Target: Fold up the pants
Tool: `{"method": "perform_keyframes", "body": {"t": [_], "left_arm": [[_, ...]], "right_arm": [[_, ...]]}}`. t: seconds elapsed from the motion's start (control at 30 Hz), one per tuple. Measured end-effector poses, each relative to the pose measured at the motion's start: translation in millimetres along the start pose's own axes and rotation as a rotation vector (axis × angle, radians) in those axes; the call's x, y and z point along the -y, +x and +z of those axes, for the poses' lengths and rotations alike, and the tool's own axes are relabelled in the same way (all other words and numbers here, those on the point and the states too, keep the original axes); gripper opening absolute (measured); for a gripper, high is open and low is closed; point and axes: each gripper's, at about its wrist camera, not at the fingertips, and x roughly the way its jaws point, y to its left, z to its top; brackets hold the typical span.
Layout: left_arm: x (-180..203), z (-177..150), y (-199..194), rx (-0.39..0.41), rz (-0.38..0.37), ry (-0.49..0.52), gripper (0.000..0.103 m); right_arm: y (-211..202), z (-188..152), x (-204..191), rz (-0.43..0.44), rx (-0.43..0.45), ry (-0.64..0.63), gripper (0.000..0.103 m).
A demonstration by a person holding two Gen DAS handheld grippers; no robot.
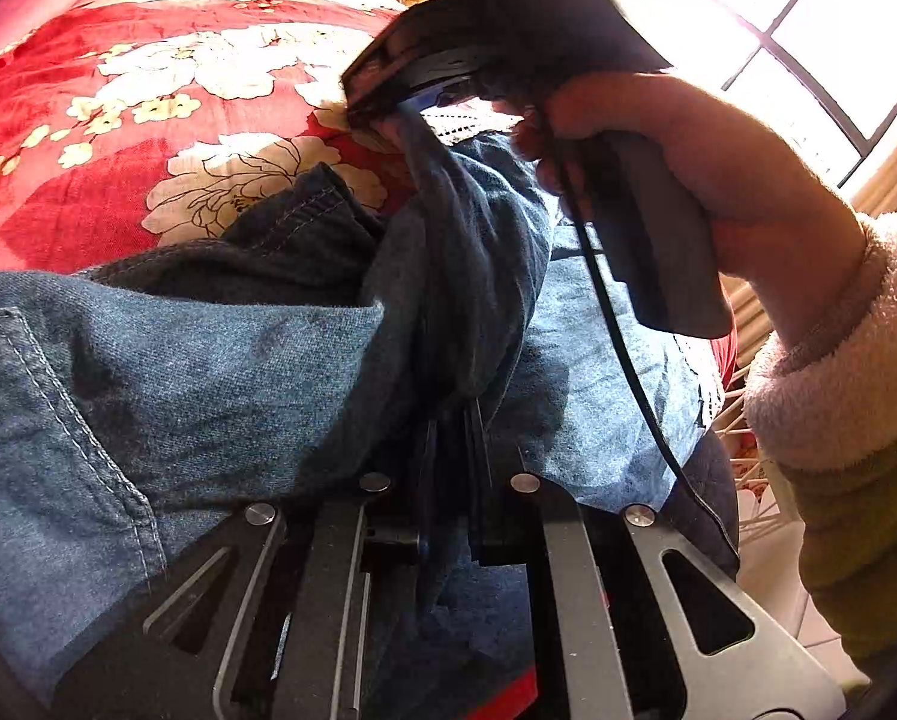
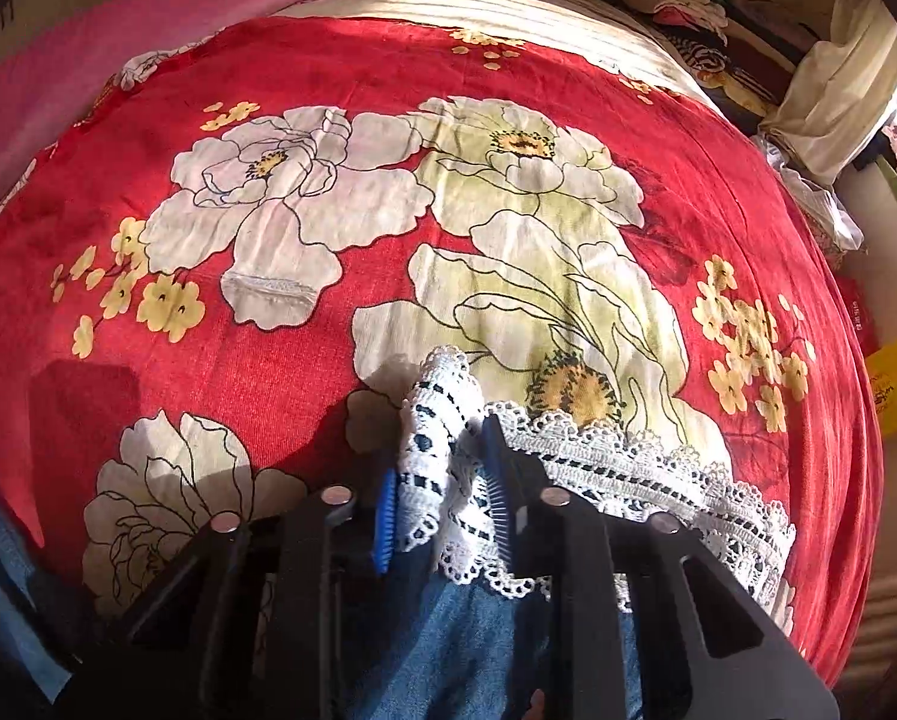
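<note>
While on the red floral bedspread — L tool clamped on denim pants, R tool on lace hem.

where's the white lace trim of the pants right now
In the right wrist view the white lace trim lies low and centre-right on the red floral blanket, its left end bunched in the right claw.

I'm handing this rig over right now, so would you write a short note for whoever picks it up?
Left gripper: shut on a bunched fold of the denim pants.
Right gripper: shut on the pants' white lace hem, held by a hand.
The pants lie on the red floral blanket.
Done: both ends gripped.
Left: the fold itself, then laying it flat.
</note>
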Motion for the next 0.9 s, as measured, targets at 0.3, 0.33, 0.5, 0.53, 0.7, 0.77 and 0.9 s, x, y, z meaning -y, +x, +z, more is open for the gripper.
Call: {"method": "perform_keyframes", "body": {"t": [0.3,0.33,0.5,0.53,0.7,0.77,0.9], "left_arm": [[-10,-6,-25,0.036,-0.004,0.004,0.001],[-9,-8,-29,0.041,-0.004,0.007,0.001],[-4,-9,-43,0.061,0.006,0.026,0.001],[-1,-11,-45,0.06,0.007,0.037,0.0],[20,-16,-39,0.051,0.028,0.101,0.001],[27,-17,-36,0.053,0.038,0.135,0.003],[39,-16,-34,0.074,0.051,0.193,0.028]], "right_arm": [[-75,-39,80,0.22,0.154,0.265,0.008],[-84,-46,86,0.232,0.171,0.286,0.008],[-126,-89,117,0.26,0.254,0.38,0.008],[-133,-97,122,0.262,0.267,0.392,0.008],[-155,-144,140,0.267,0.307,0.462,0.008],[-158,-163,147,0.264,0.312,0.492,0.008],[-154,-200,158,0.288,0.297,0.569,0.008]]}}
